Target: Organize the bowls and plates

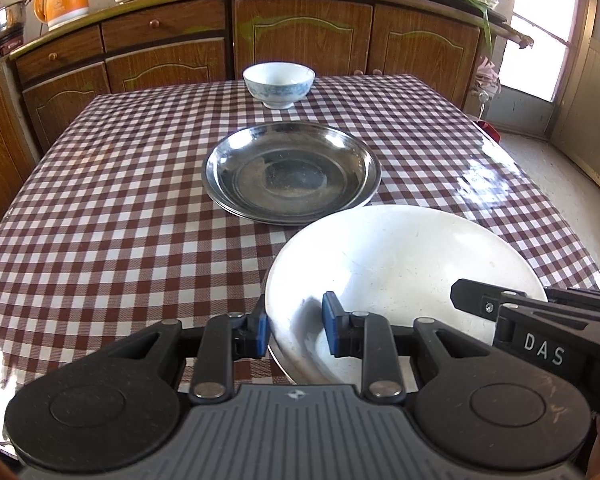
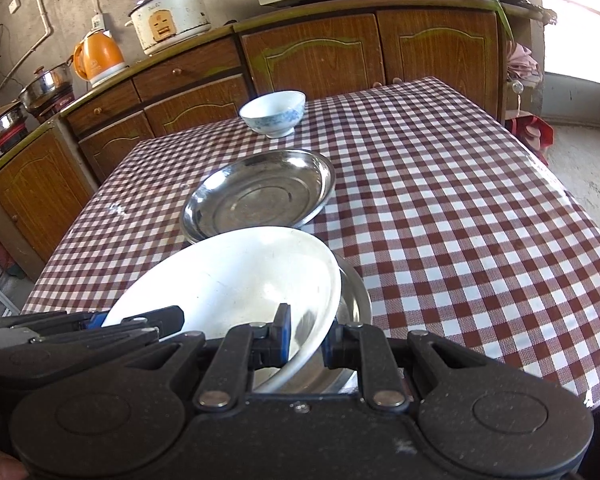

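we see both grippers clamped on one white plate (image 1: 400,264), round, shallow, glossy ceramic with faint scuffs. the left gripper (image 1: 295,330) pinches the plate's left rim between blue pads, one pad under the outer edge, one inside the well. the right gripper (image 2: 306,338) pinches the right rim the same way, jaws nearly together on the thin edge.

in the right wrist view a steel dish (image 2: 356,296) peeks out under the white plate, only a curved sliver of its rim showing; whether the plate touches it we cannot tell. the left wrist view shows just a thin metal edge below the plate near the pads, hard to make out.

just beyond the white plate sits a steel plate (image 1: 292,172), round, wide-rimmed, dull mirrored finish with smudges; a second rim line under it in the left view hints at a stack, not sure. beyond the steel plate stands a small porcelain bowl (image 1: 279,82), white with pale blue pattern, footed, upright.

all of it rests on the desk (image 1: 120,200), covered in a shiny red-and-white checked cloth with glare patches on the side right of the plate.

in the left view the right gripper shows only as a black arm cut by the frame edge, lettered "das".
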A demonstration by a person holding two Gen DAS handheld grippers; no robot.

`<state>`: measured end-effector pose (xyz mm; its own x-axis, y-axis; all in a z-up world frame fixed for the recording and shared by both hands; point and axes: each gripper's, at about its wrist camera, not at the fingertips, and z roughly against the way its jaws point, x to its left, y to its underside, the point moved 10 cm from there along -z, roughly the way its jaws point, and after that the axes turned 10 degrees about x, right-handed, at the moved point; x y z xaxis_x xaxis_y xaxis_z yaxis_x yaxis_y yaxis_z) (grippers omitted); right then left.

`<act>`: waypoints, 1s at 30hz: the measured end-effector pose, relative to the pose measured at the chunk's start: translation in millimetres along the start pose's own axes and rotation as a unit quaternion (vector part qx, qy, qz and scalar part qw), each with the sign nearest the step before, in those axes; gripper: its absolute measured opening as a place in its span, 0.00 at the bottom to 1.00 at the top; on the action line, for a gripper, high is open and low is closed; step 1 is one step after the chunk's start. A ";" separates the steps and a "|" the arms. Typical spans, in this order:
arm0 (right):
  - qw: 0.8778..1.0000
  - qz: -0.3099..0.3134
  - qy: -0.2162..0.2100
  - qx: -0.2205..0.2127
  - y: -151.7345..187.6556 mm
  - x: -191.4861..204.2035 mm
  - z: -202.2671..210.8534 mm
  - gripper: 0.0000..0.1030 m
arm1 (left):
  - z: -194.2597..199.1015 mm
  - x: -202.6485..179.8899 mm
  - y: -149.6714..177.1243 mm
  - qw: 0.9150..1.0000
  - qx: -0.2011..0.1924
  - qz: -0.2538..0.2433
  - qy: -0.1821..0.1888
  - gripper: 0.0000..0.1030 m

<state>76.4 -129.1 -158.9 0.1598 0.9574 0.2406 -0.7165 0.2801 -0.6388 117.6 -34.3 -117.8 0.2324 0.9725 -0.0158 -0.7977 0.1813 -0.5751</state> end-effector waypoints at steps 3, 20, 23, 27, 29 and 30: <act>1.000 -0.003 0.000 0.004 1.1 -3.3 -3.8 0.19 | -3.9 -1.3 0.8 1.000 0.005 -0.001 0.001 0.26; 0.999 -0.026 -0.014 0.022 8.4 -18.7 -22.7 0.19 | -19.4 -5.0 2.1 1.000 0.018 -0.007 -0.002 0.26; 0.999 -0.024 -0.017 0.022 7.1 -18.4 -25.5 0.19 | -19.8 -3.4 1.3 1.000 0.016 -0.003 0.001 0.26; 0.999 -0.022 -0.018 0.022 5.0 -16.8 -31.0 0.19 | -21.9 -0.3 -0.9 1.000 0.017 0.009 0.004 0.26; 0.999 -0.018 -0.019 0.022 3.3 -15.1 -34.1 0.19 | -22.1 0.7 -1.4 1.000 0.017 0.013 0.004 0.26; 0.999 -0.016 -0.019 0.021 2.3 -14.3 -35.3 0.19 | -21.5 0.9 -1.2 1.000 0.017 0.016 0.004 0.26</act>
<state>96.4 -139.6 -189.6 0.1572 0.9447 0.2878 -0.7390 0.3059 -0.6003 130.8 -36.8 -134.7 0.2115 0.9765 -0.0404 -0.8231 0.1557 -0.5461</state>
